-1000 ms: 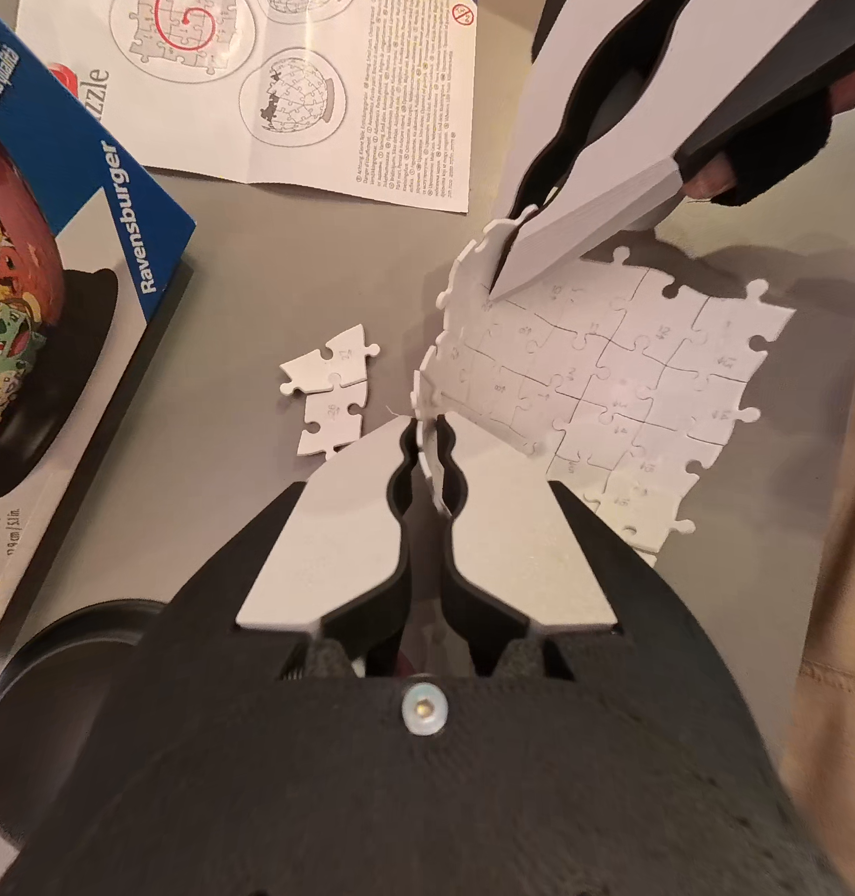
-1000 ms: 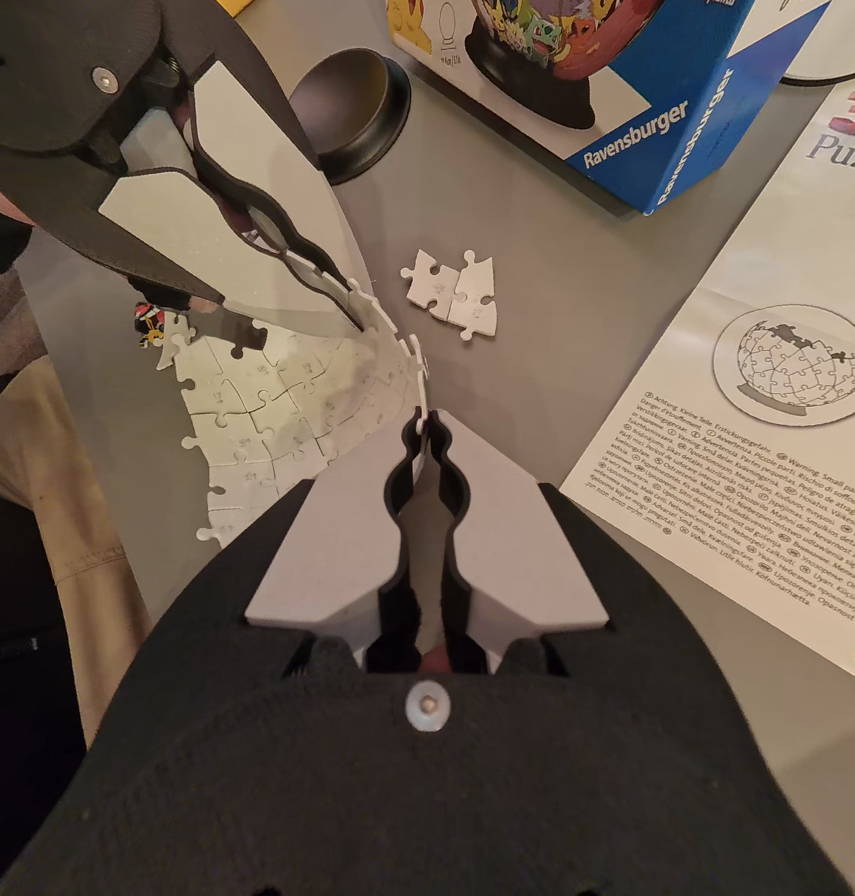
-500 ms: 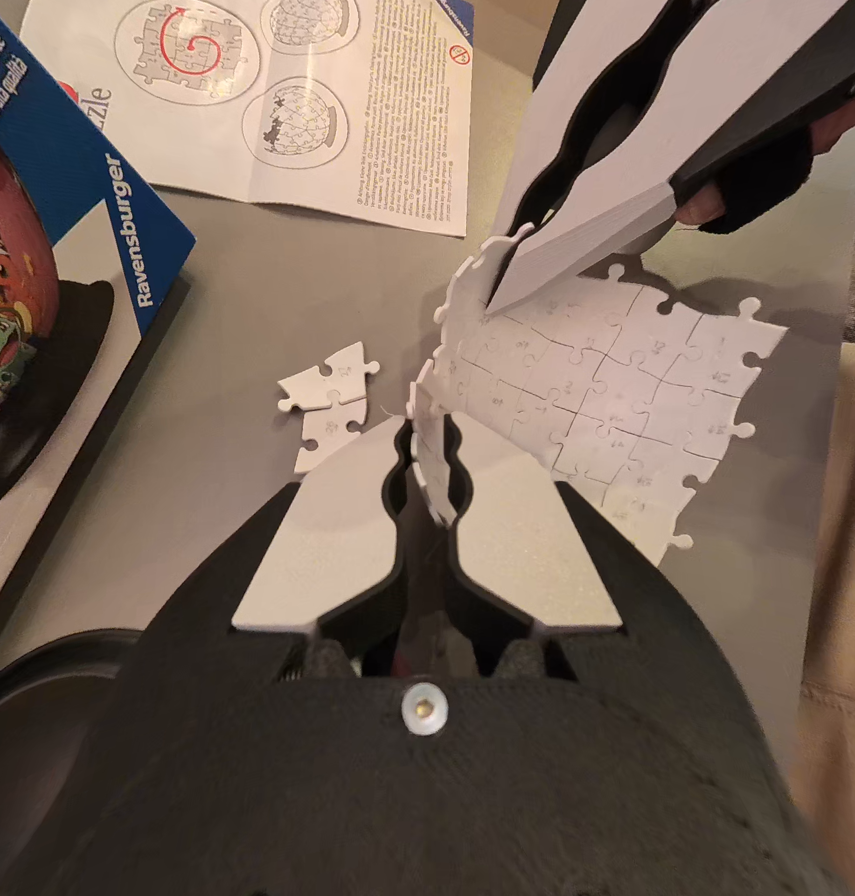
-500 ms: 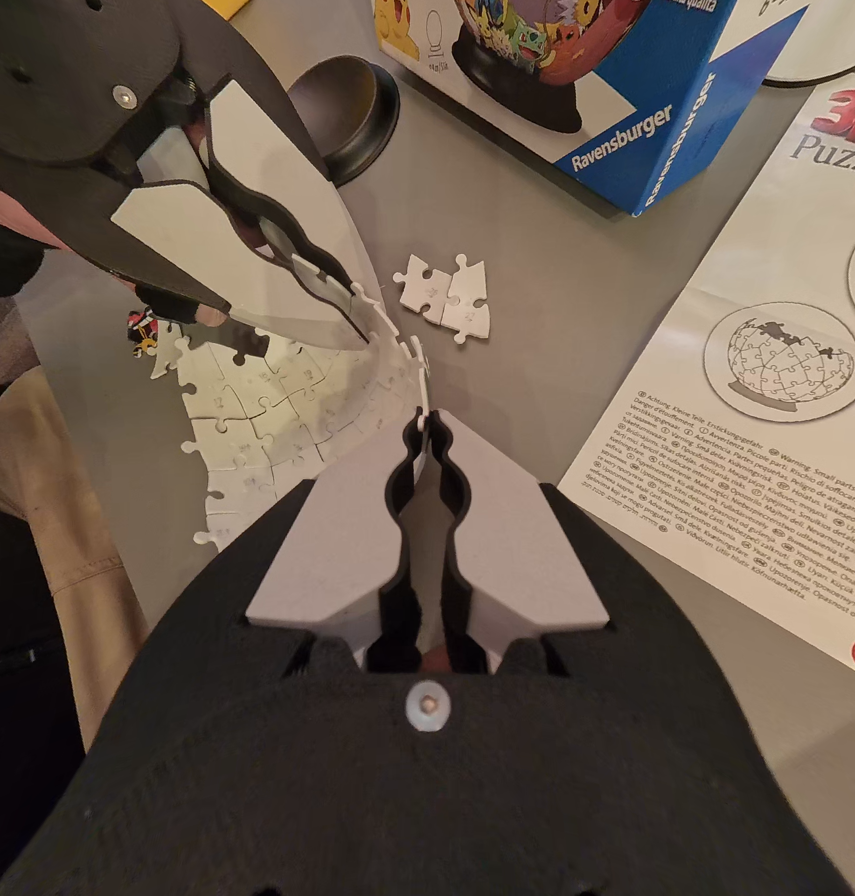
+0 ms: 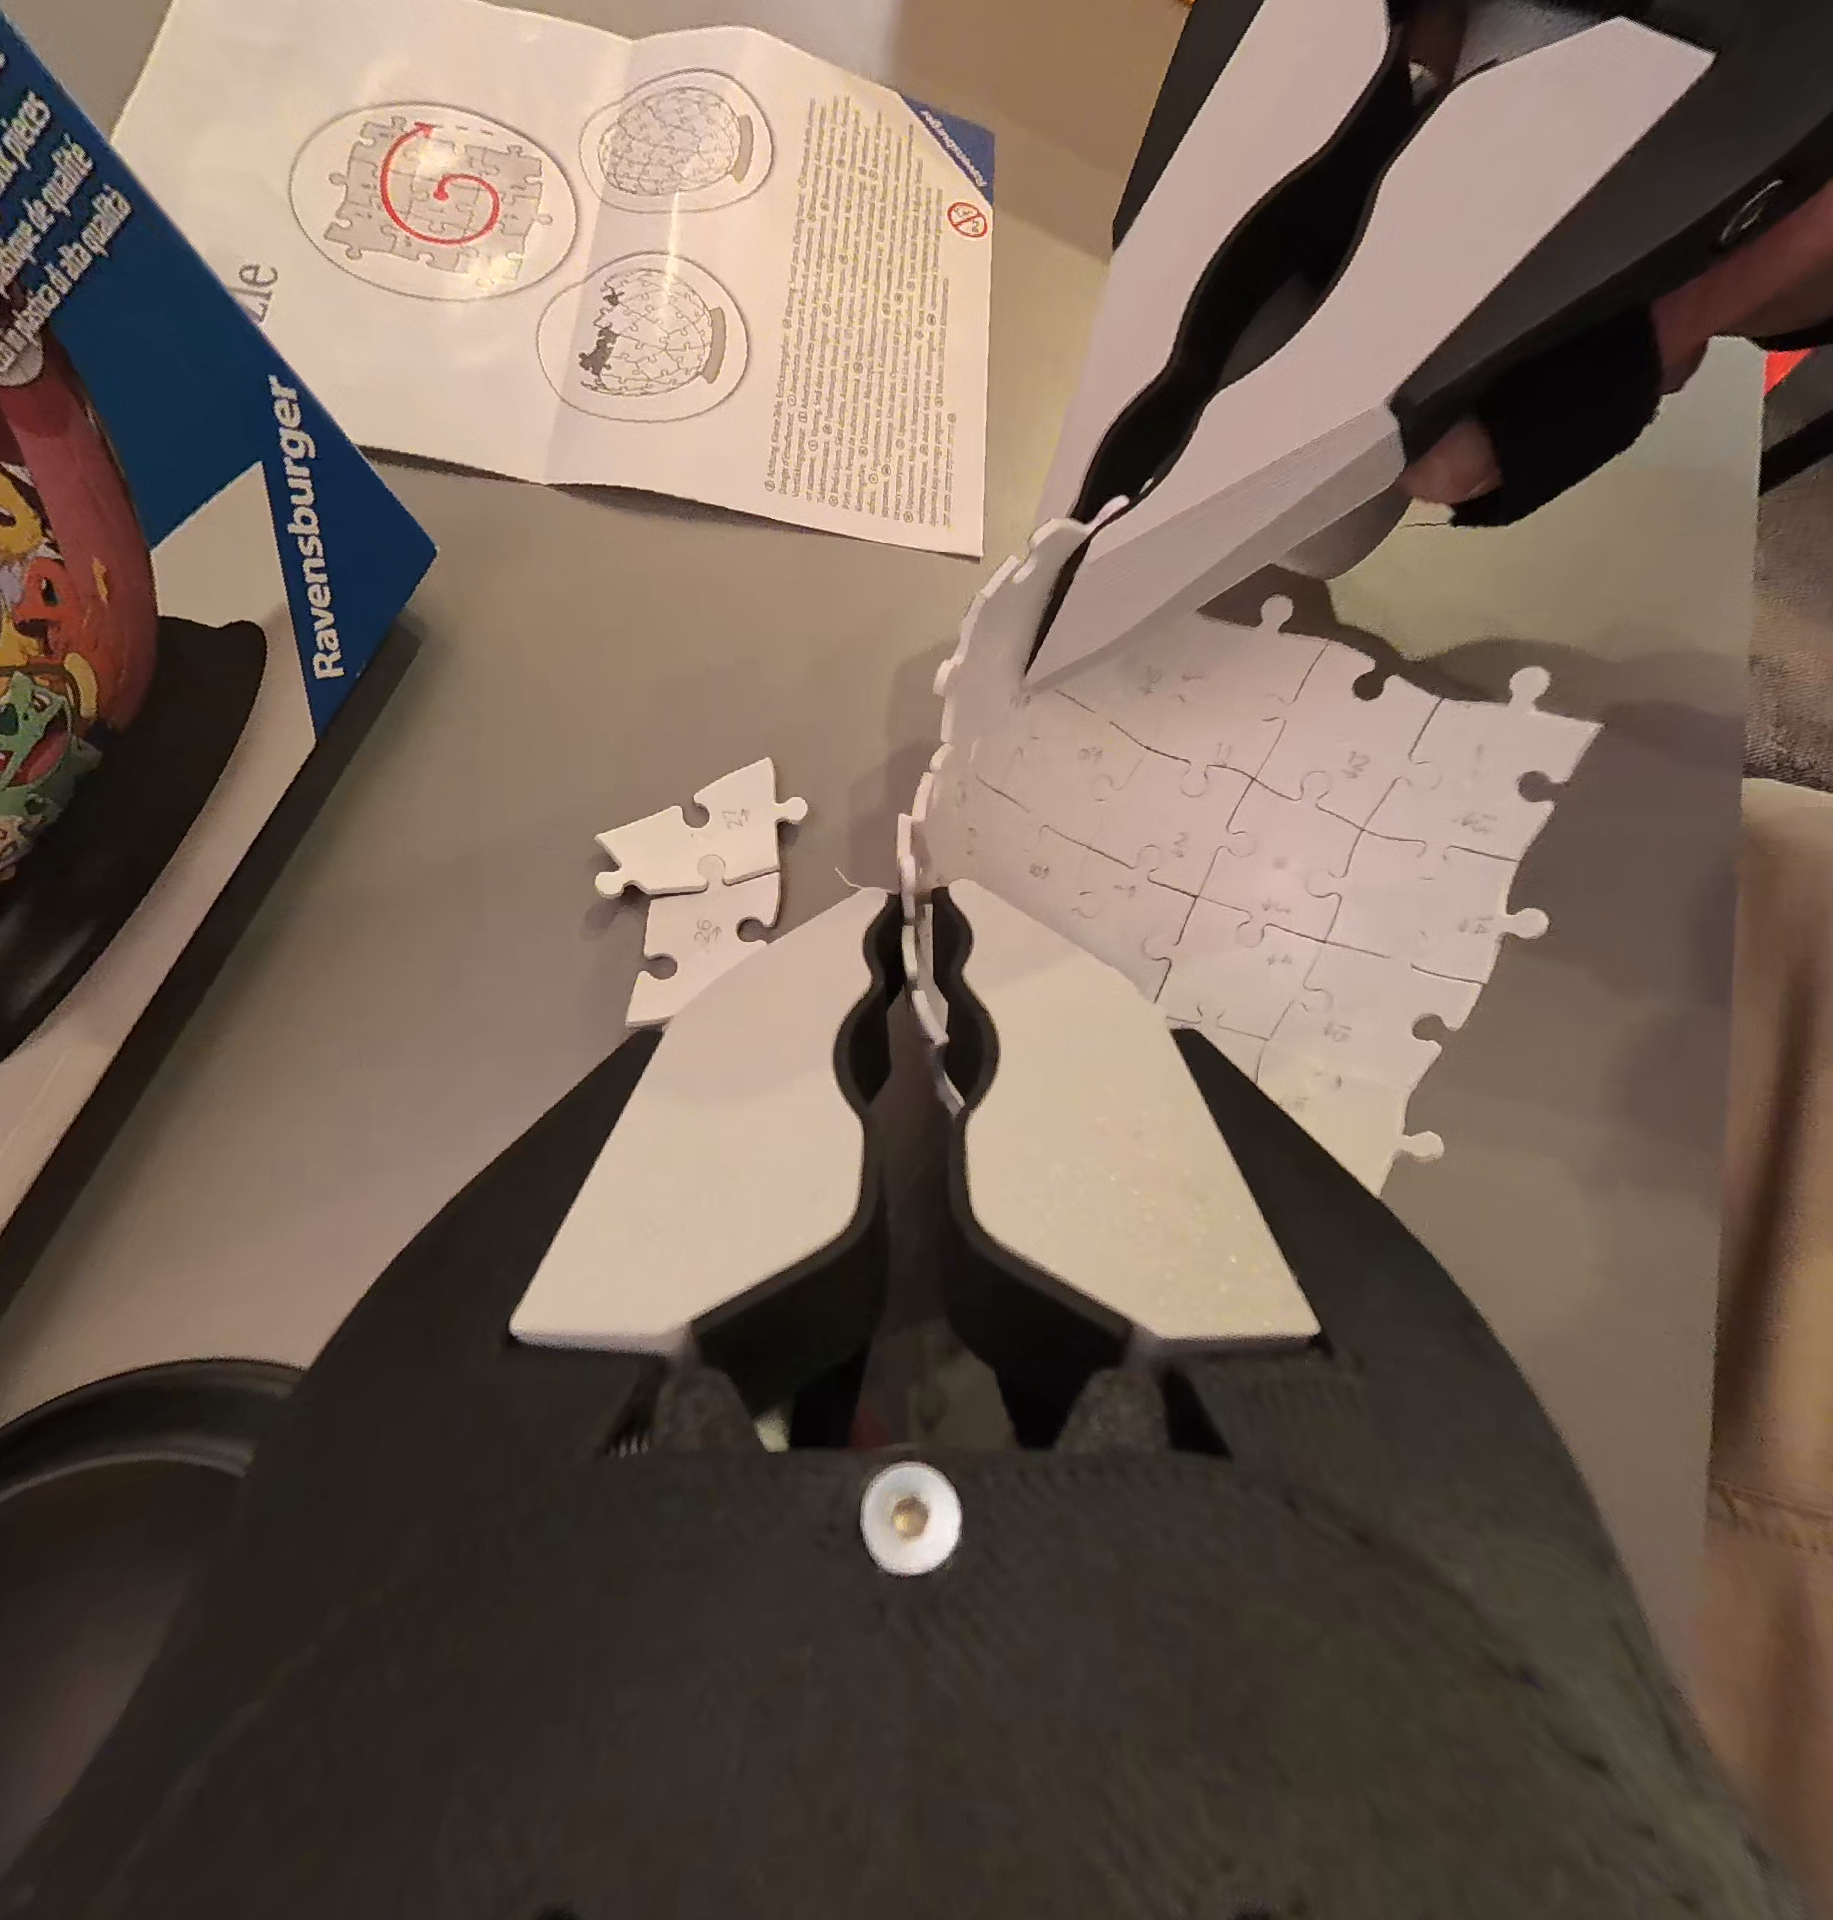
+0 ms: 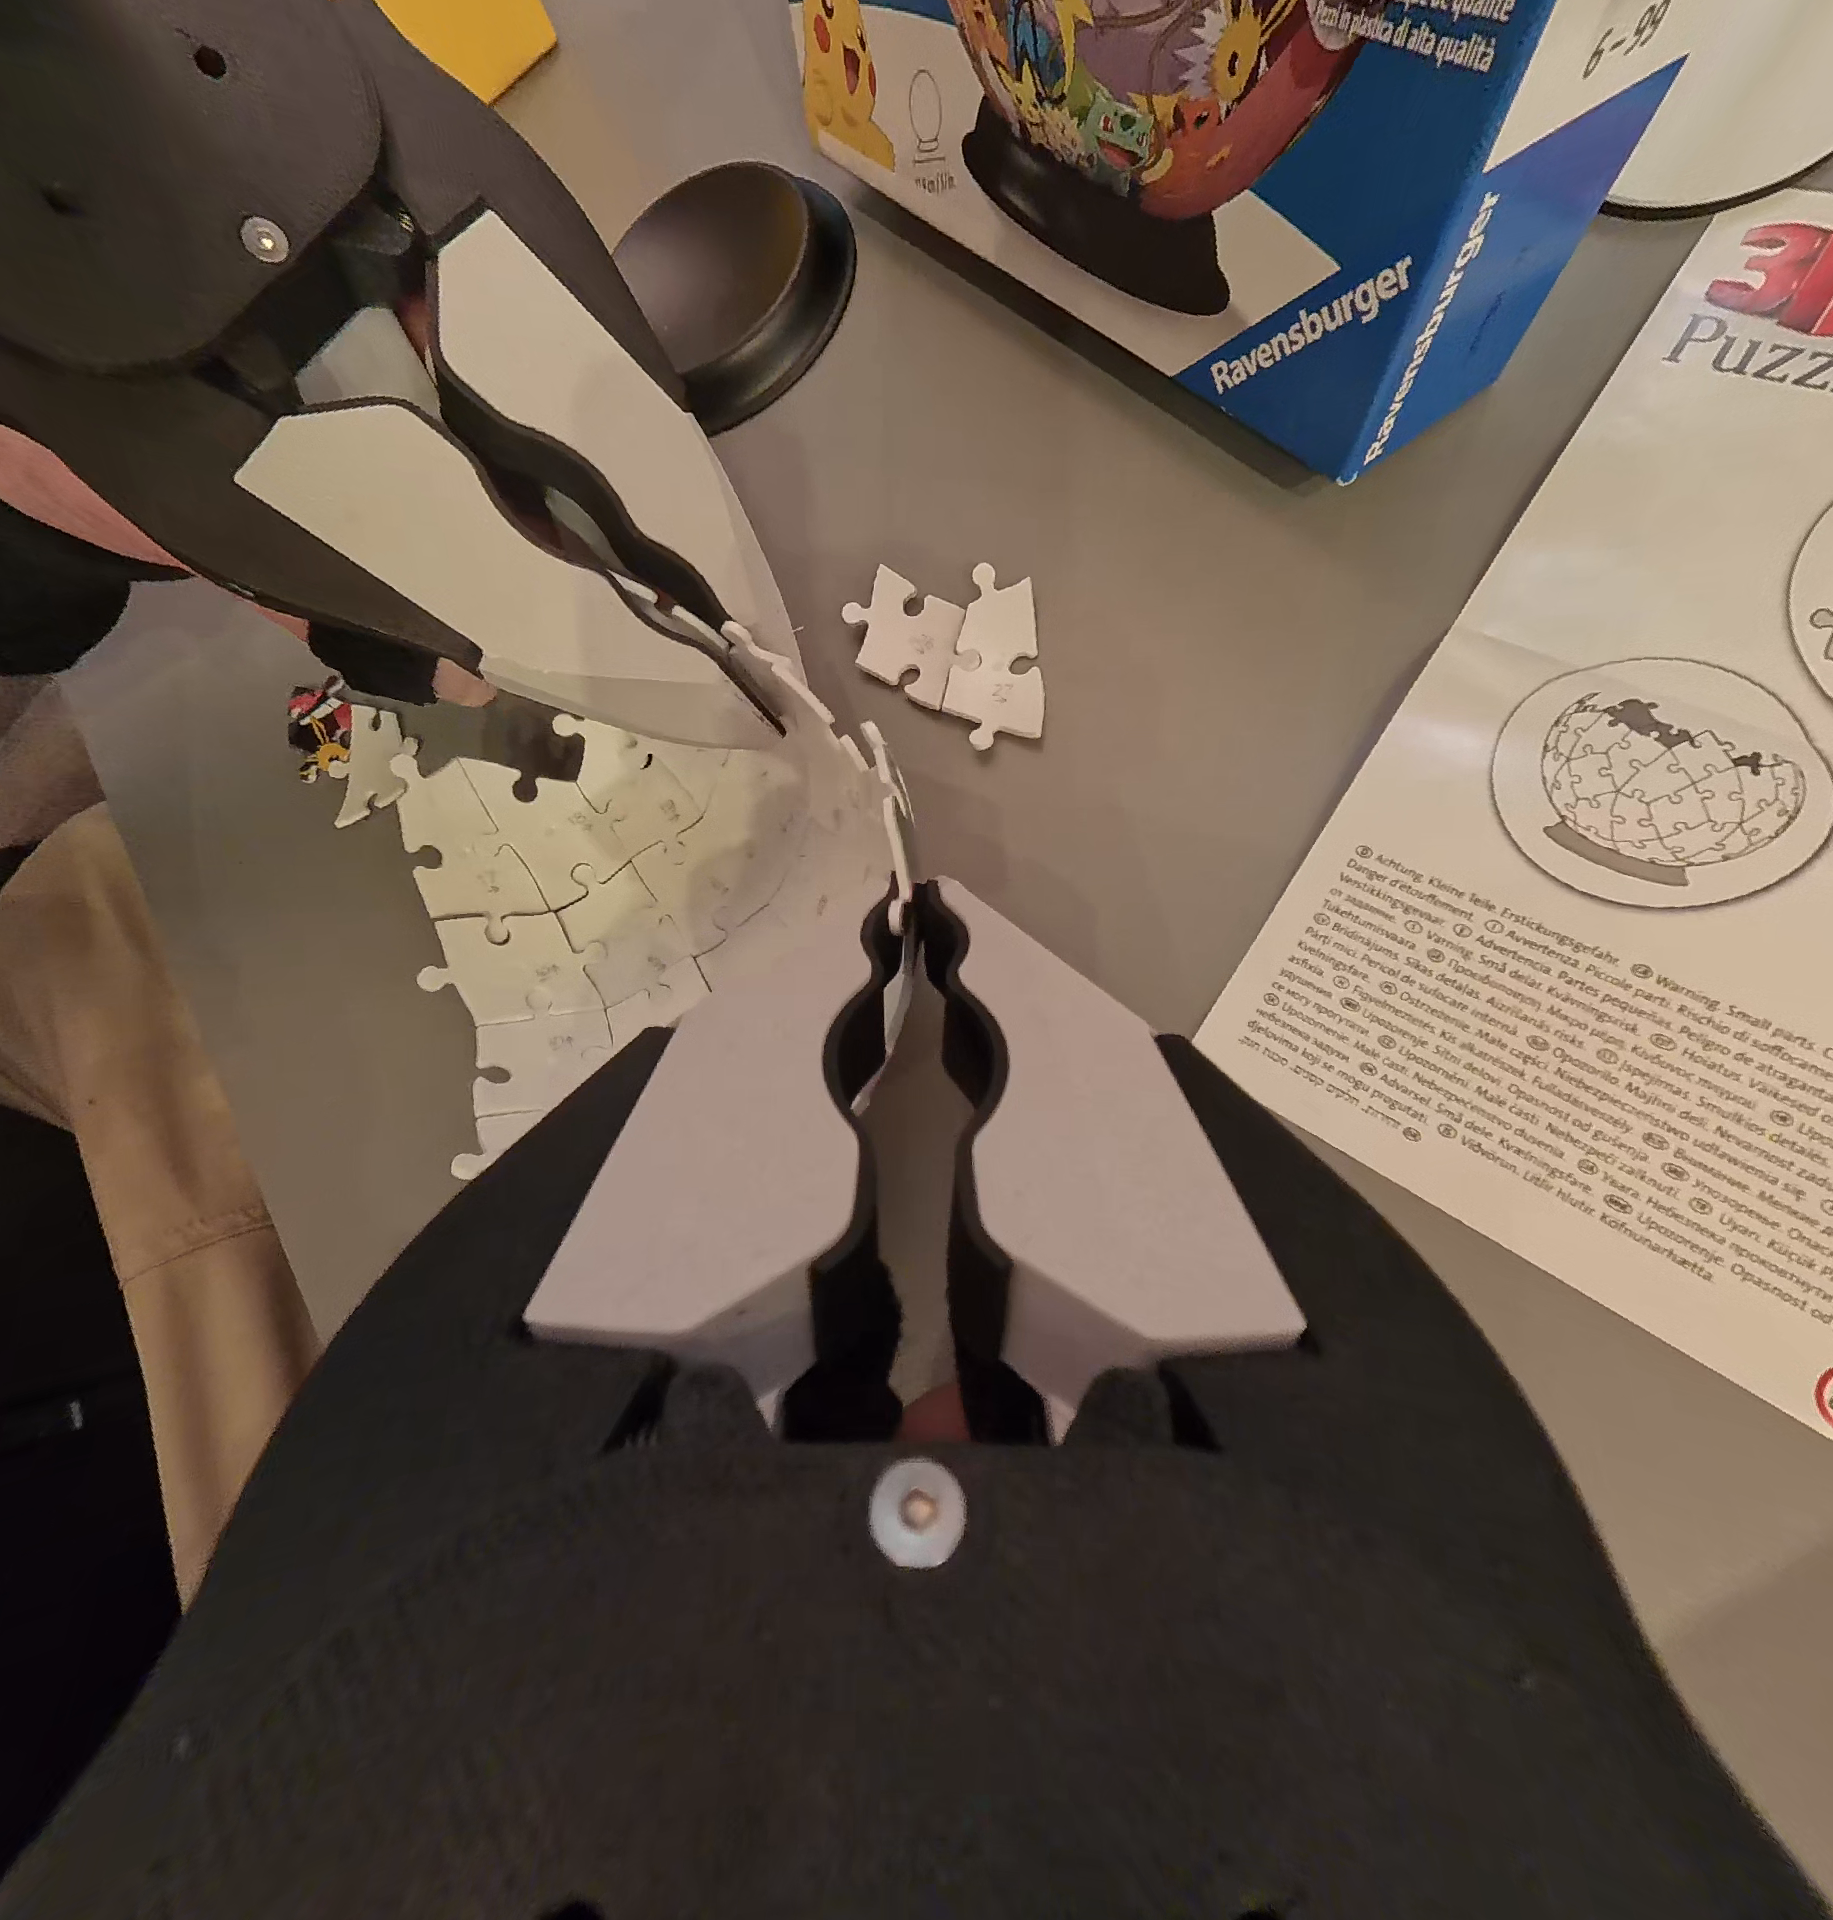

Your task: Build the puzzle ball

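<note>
A curved sheet of joined white puzzle pieces [image 5: 1255,831], numbered backs up, is held over the grey table; it also shows in the right wrist view [image 6: 579,914]. My left gripper [image 5: 917,920] is shut on the sheet's near edge. My right gripper [image 5: 1047,623] is shut on the same raised edge farther along. In the right wrist view, my right gripper [image 6: 907,904] pinches the edge and my left gripper [image 6: 766,717] comes in from the upper left. A small cluster of joined loose pieces [image 5: 704,873] lies flat on the table beside the sheet, and also shows in the right wrist view [image 6: 953,655].
The blue puzzle box [image 5: 112,520] [image 6: 1255,156] lies beyond the loose pieces. A folded instruction sheet [image 5: 631,260] [image 6: 1618,831] lies flat on the table. A black round stand [image 5: 81,1507] [image 6: 735,281] sits near the box. The table edge and a person's beige clothing [image 5: 1805,1143] are beside the sheet. Left tips to right tips: about 5 centimetres.
Both grippers keep their hold on the sheet's edge. The views have shifted a little, so the box and the instruction sheet sit lower in frame. The sheet's edge lies slightly deeper between my left fingers.
</note>
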Motion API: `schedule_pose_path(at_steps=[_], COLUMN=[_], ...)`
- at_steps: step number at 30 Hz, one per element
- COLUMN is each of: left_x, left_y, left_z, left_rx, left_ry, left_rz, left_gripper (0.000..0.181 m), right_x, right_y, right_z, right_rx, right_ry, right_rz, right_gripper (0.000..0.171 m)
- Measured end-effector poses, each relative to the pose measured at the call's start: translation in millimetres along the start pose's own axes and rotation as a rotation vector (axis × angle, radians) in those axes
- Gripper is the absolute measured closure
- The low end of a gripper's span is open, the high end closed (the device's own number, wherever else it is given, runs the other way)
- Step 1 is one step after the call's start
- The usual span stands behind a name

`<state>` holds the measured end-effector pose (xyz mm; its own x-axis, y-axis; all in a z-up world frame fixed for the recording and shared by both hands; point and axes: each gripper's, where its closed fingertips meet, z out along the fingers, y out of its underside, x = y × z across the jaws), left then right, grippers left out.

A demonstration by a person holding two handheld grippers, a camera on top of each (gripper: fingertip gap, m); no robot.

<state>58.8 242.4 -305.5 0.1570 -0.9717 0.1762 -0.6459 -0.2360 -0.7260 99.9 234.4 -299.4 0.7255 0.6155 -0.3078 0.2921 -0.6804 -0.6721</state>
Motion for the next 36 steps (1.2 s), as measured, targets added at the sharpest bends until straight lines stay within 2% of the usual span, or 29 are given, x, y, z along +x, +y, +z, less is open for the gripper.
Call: schedule_pose_path(at_steps=[4,7,12,15,18,23,33,36], left_x=[2,3,4,2,2,3,3,6], left_y=[-1,-2,0,2,3,2,1,0], left_z=[-1,-1,-2,-2,-4,-4,-5,-5], left_rx=[0.018,0.023,0.027,0.018,0.031,0.032,0.039,0.044], left_ry=[0.003,0.009,0.026,0.022,0.032,0.040,0.042,0.049], left_rz=[0.011,0.022,0.040,0.050,0.038,0.062,0.094,0.118], left_gripper=[0.176,0.176,0.176,0.176,0.176,0.176,0.177,0.177], right_x=[2,-4,-11,-13,-16,-24,-28,-27], right_y=[-10,-22,-21,-22,-24,-28,-23,-20], right_z=[-9,-12,6,15,15,12,23,22], right_rx=[0.017,0.018,-0.131,-0.201,-0.234,-0.286,-0.372,-0.425], right_ry=[0.037,0.047,0.048,0.038,0.013,0.010,-0.087,-0.083], right_rz=[-0.079,-0.227,-0.521,-0.628,-0.677,-0.771,-0.820,-0.822], right_gripper=[0.158,0.154,0.168,0.170,0.169,0.154,0.165,0.158])
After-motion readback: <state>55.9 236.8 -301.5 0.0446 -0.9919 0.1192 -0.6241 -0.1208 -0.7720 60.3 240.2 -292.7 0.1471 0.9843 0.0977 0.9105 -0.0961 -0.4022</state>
